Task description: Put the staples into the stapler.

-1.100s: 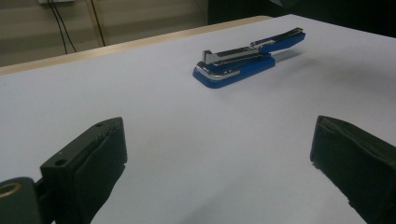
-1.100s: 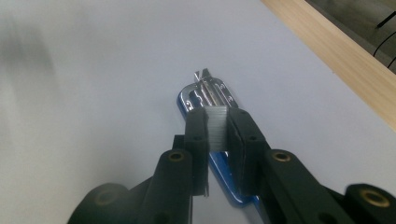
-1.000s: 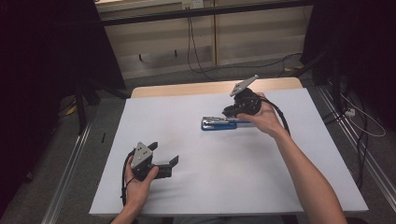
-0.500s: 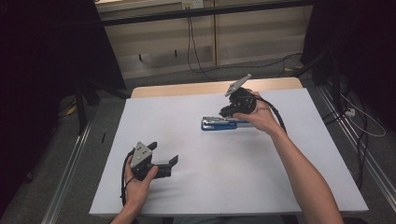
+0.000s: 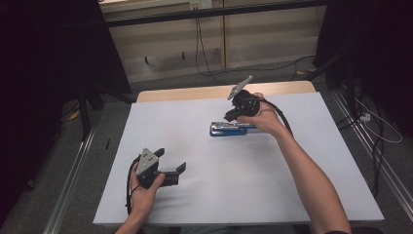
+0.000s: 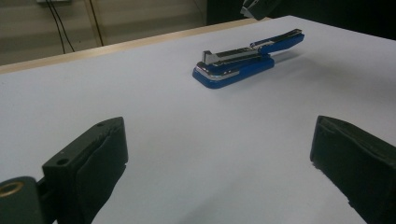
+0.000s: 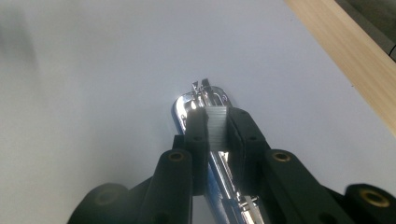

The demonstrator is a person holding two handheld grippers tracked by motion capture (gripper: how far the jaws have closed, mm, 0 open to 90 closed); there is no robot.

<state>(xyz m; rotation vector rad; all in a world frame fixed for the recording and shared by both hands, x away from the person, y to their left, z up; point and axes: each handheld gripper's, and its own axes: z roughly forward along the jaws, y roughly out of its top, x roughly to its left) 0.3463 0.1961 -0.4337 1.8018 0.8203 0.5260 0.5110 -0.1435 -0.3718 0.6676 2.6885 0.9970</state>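
A blue stapler (image 5: 228,130) with its chrome magazine exposed lies on the white table (image 5: 253,185), right of centre; it also appears ahead in the left gripper view (image 6: 240,65). My right gripper (image 5: 230,117) hovers over the stapler's left end, pointing down at it. In its own view the right gripper (image 7: 218,115) is shut on a grey strip of staples (image 7: 216,135), just above the stapler's chrome front (image 7: 198,100). Near the front left of the table my left gripper (image 5: 171,160) rests open. Nothing lies between its jaws in the left gripper view (image 6: 224,149).
A wooden edge (image 5: 195,92) runs along the table's far side. Metal rails (image 5: 73,170) flank the table on both sides. Cables (image 5: 375,126) lie on the floor at the right. Dark curtains and a pale wall panel stand behind.
My right gripper has shifted a little to the left along the stapler, toward its front end. The left gripper and the stapler have stayed put.
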